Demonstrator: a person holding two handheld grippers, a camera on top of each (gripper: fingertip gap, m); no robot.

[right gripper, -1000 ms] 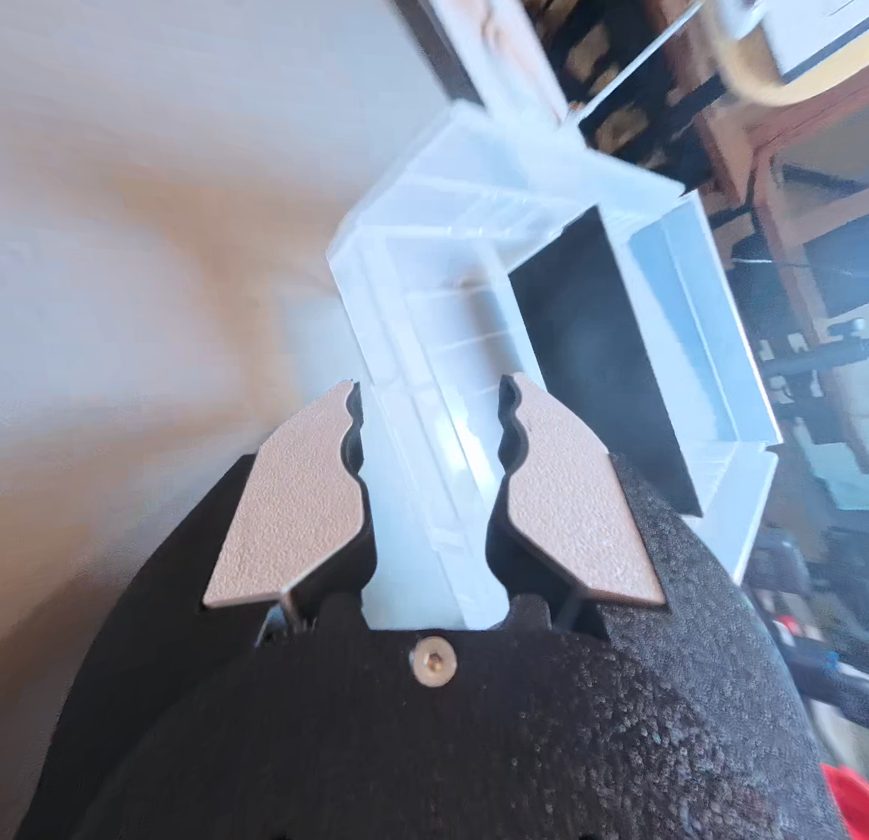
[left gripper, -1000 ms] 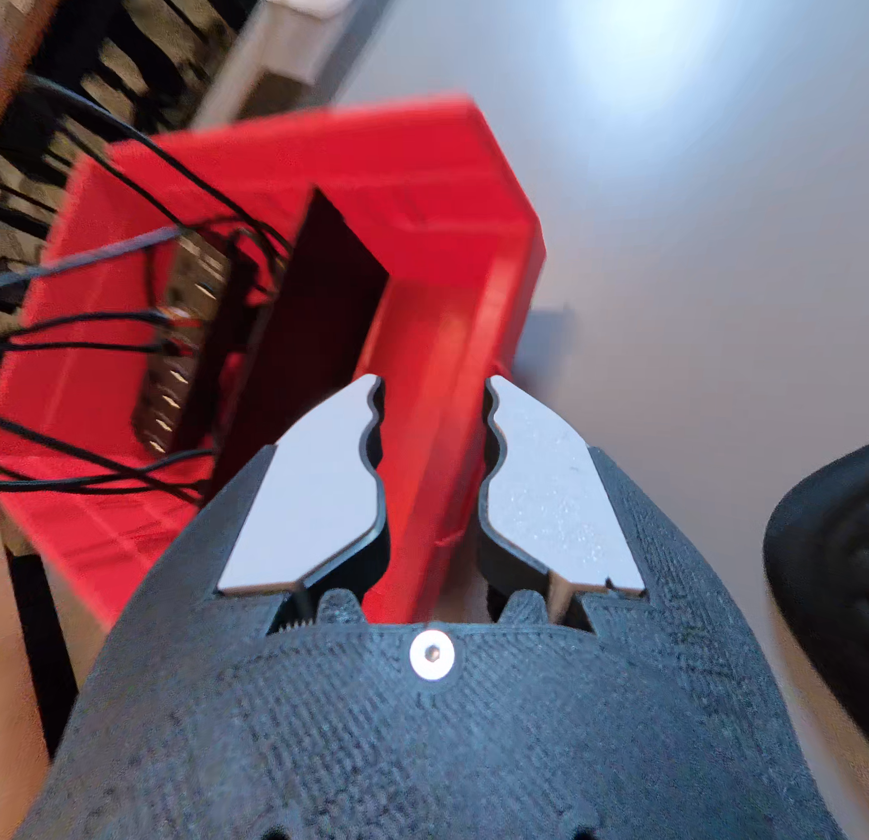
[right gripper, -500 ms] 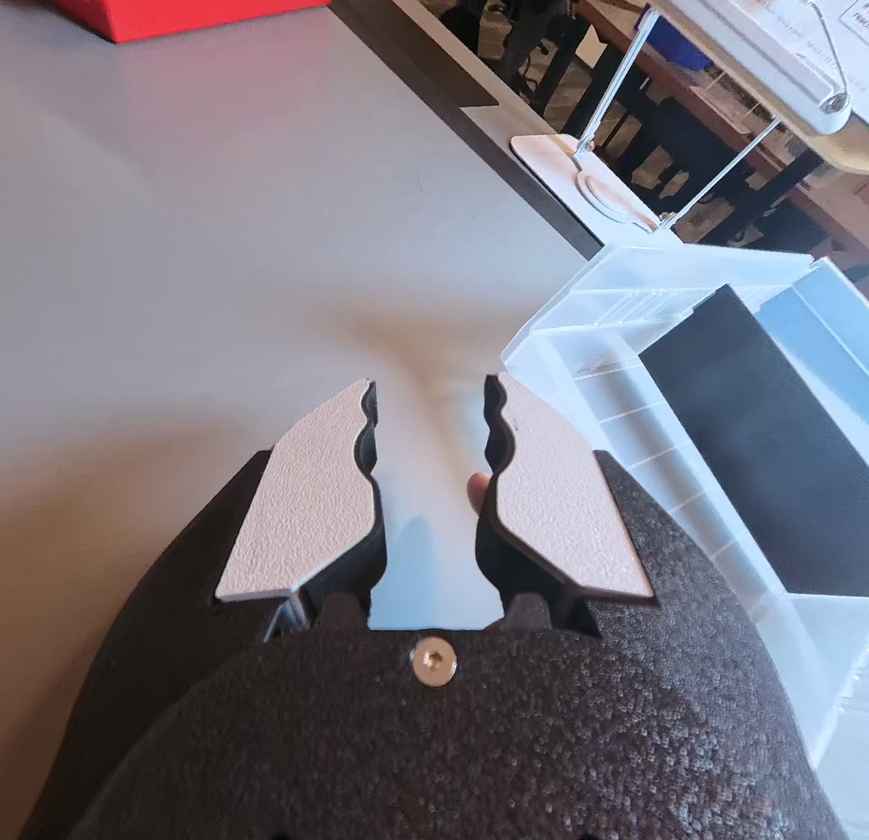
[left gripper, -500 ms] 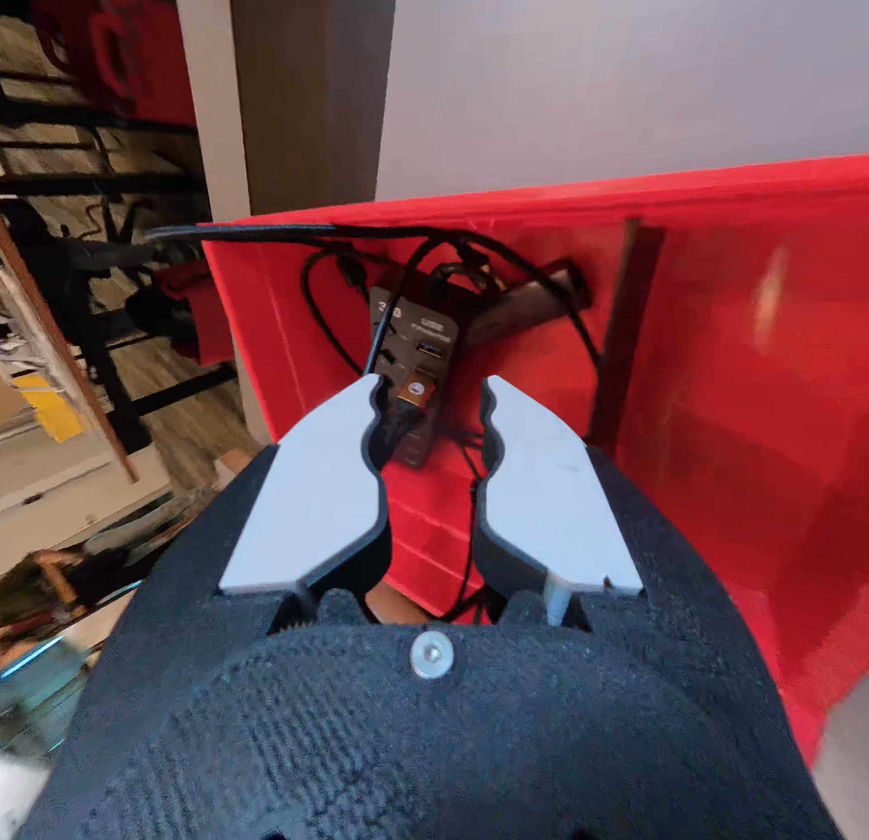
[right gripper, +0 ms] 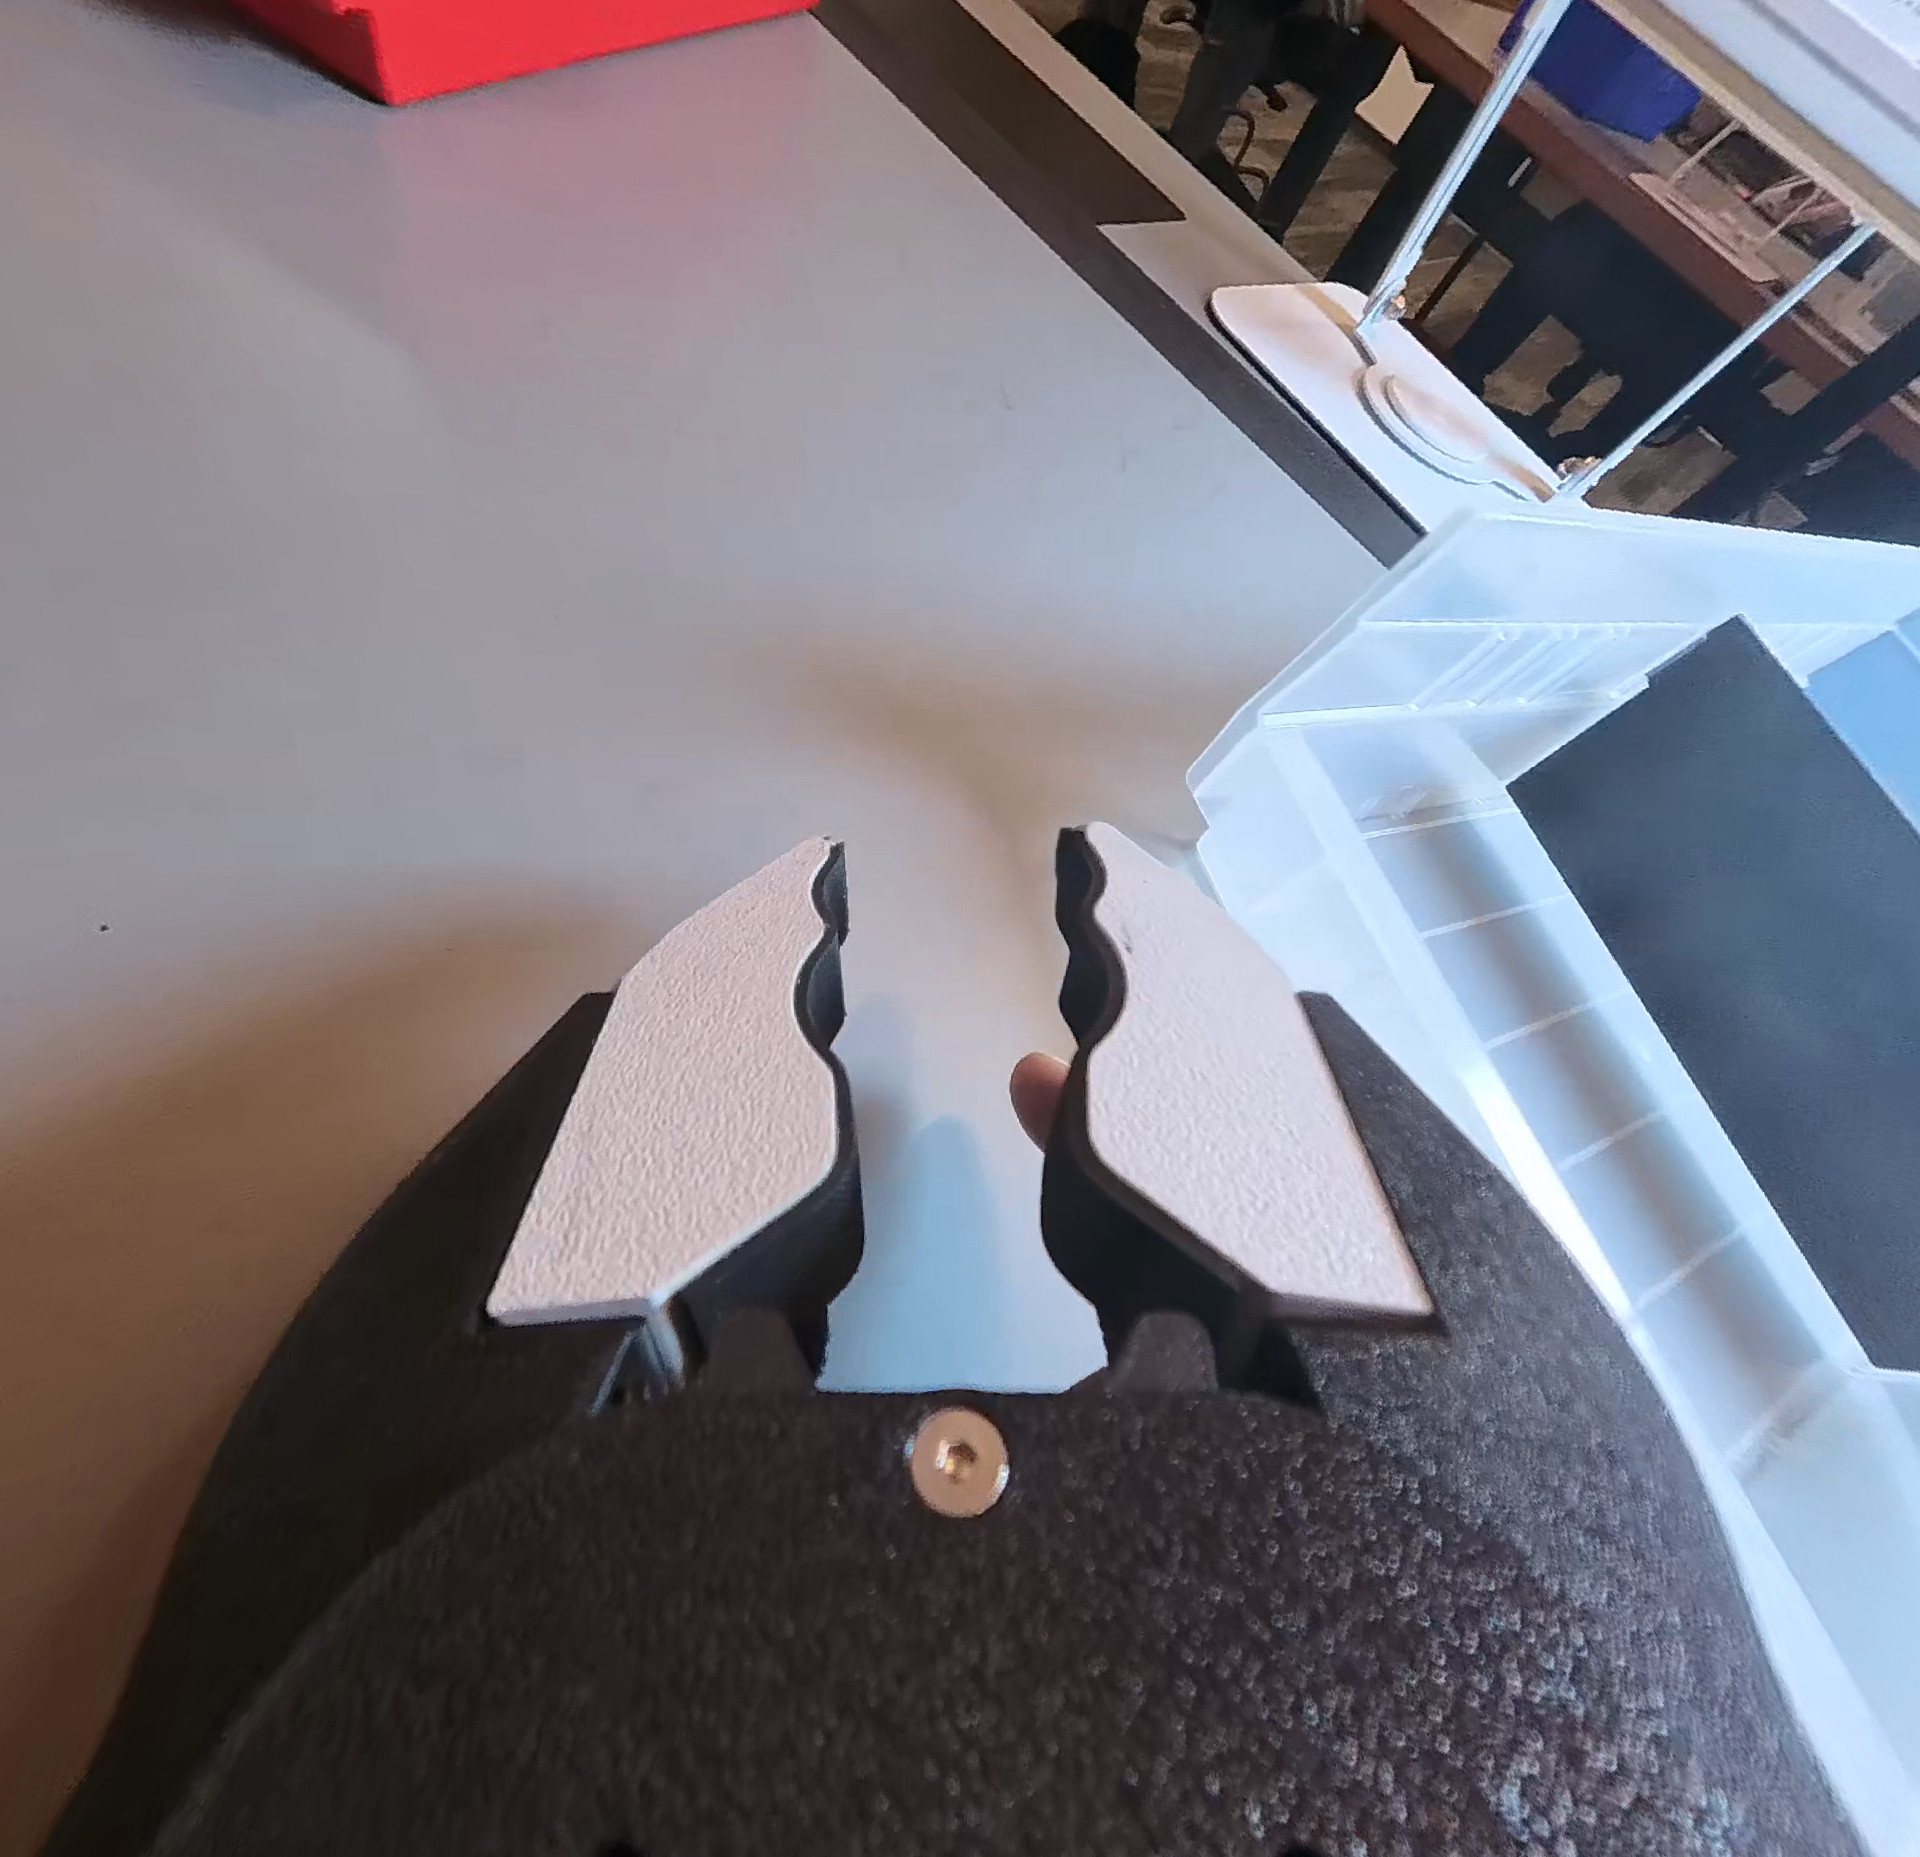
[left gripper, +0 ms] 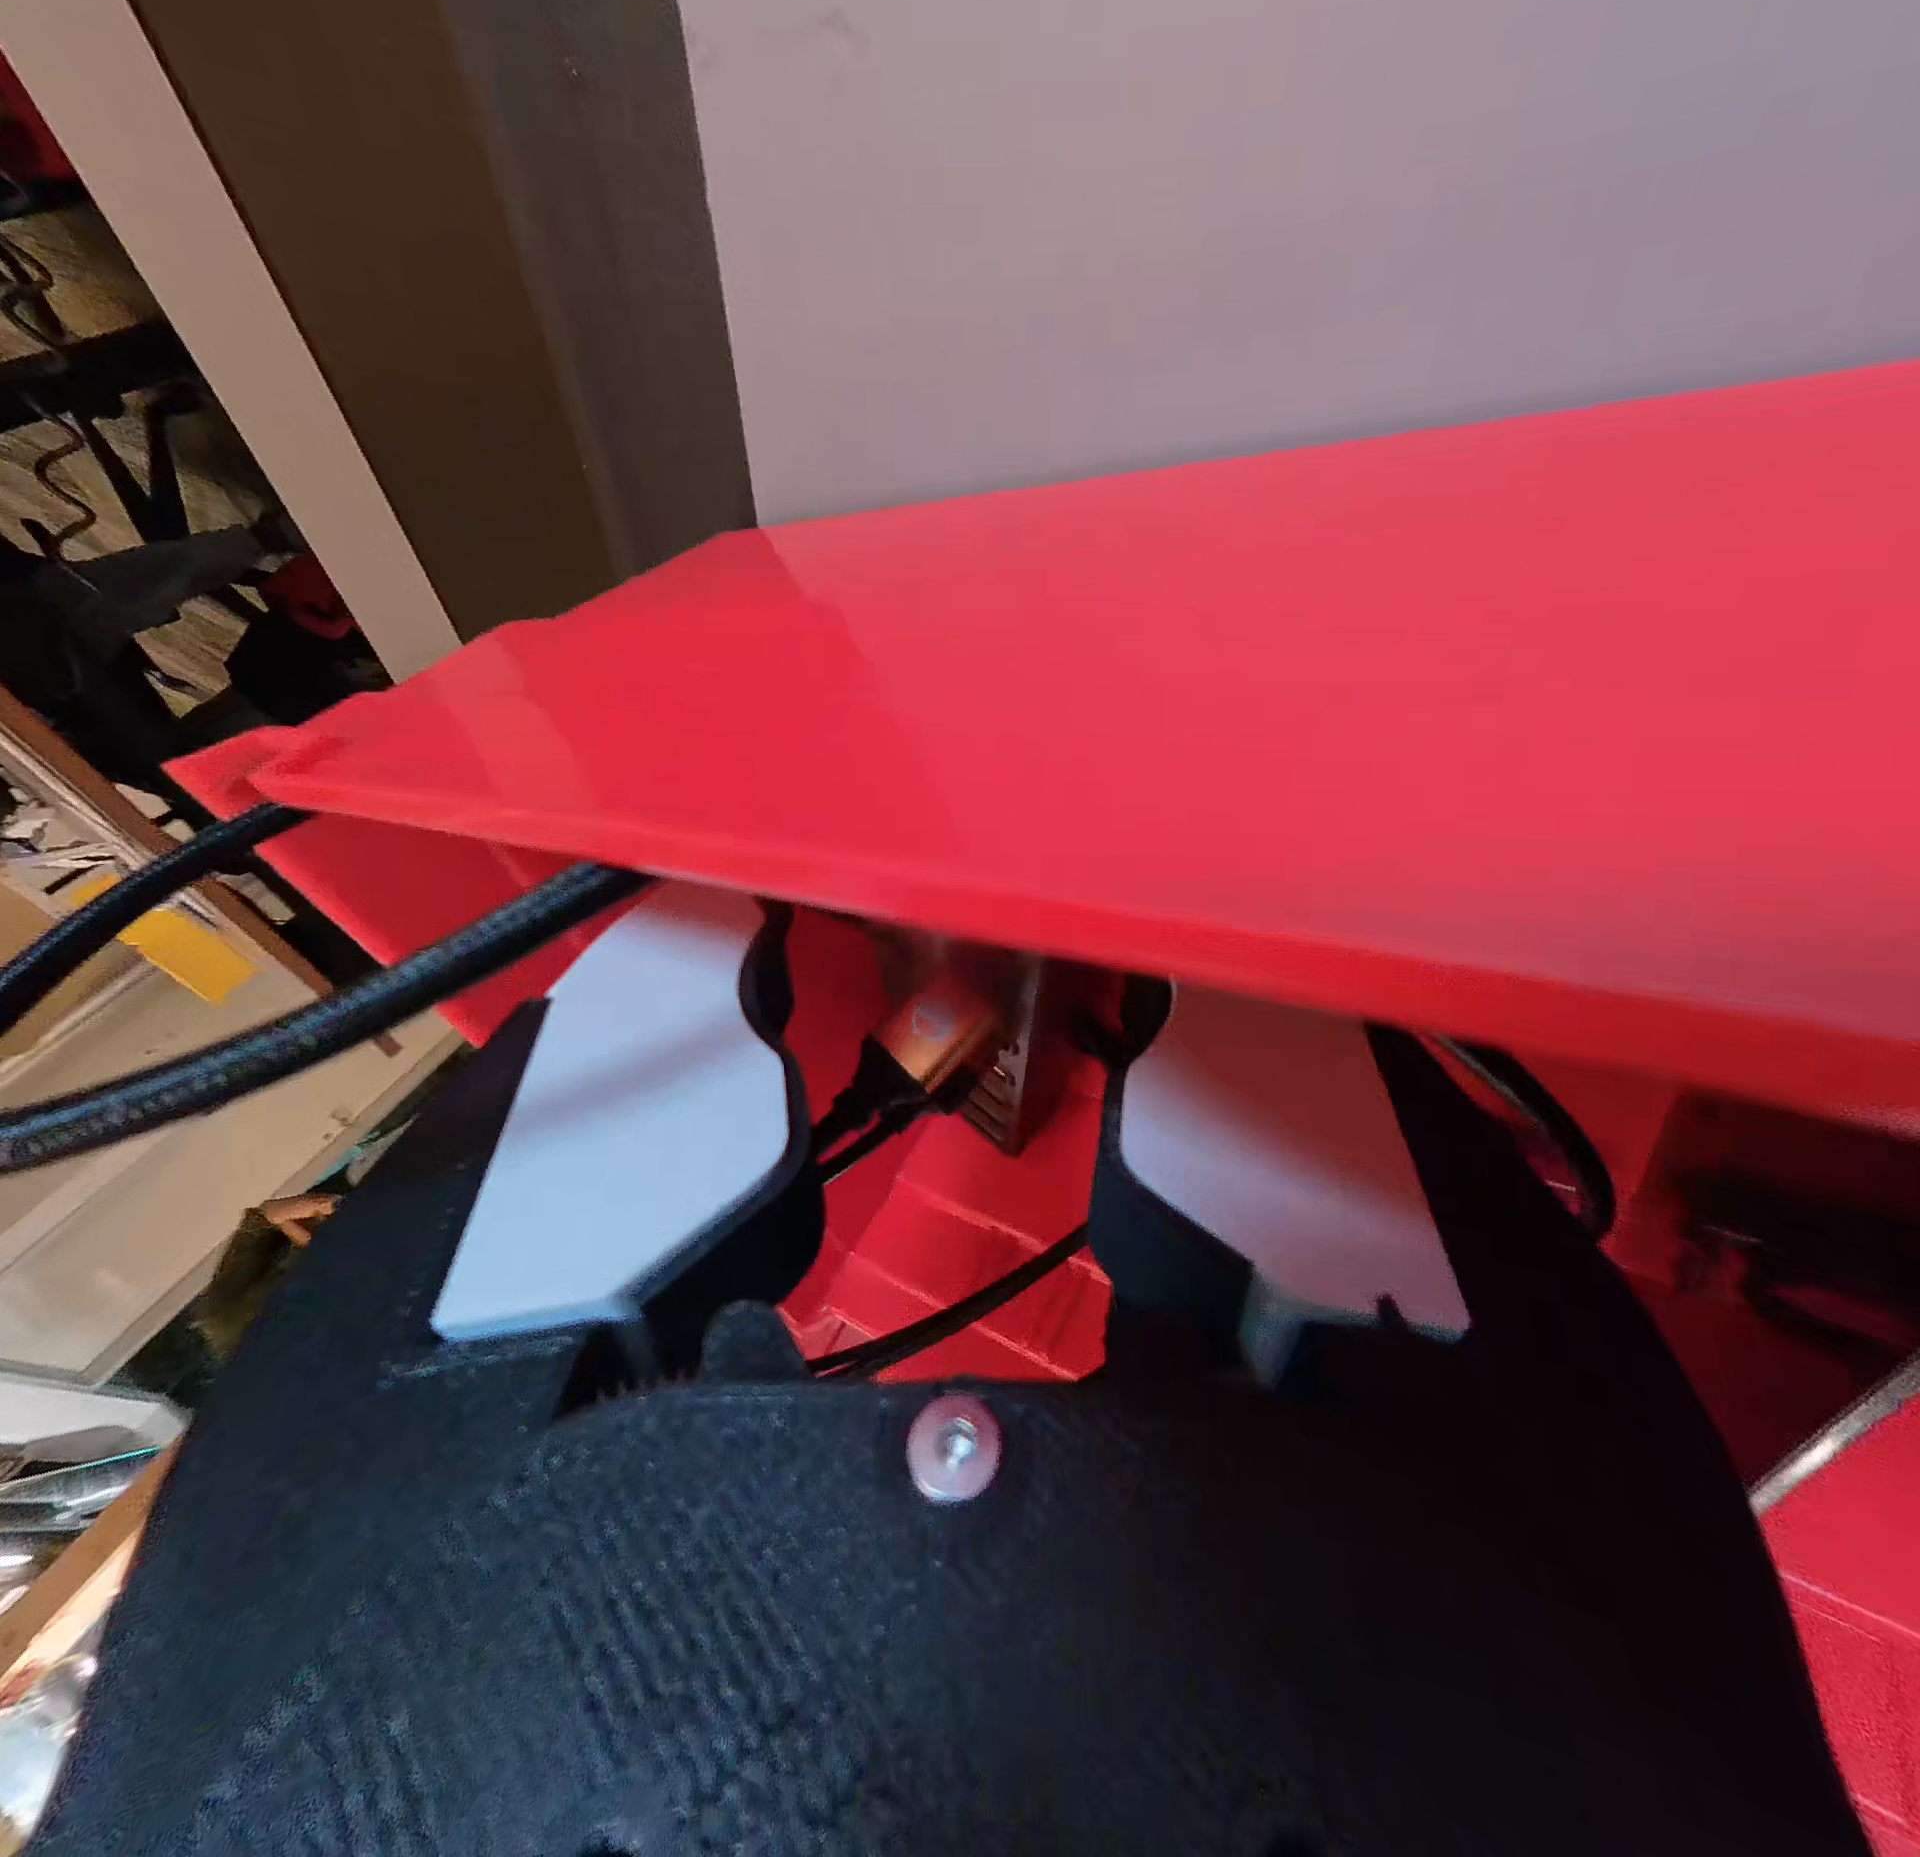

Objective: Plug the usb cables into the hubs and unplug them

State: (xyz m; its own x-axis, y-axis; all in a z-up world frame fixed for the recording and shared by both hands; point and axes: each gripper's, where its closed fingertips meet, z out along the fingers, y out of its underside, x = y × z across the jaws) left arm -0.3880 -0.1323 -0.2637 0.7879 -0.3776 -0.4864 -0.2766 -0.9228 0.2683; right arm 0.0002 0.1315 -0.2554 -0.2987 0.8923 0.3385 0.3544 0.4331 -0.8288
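Now L gripper [left gripper: 951, 986] open by plug [left gripper: 930, 1038], maybe touching hub [left gripper: 1013, 1069].

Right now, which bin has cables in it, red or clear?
The red bin, under the left hand-held gripper: black cables trail out. The clear bin shows none.

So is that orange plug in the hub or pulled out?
In. The orange plug sits seated in the hub, its black cable trailing away.
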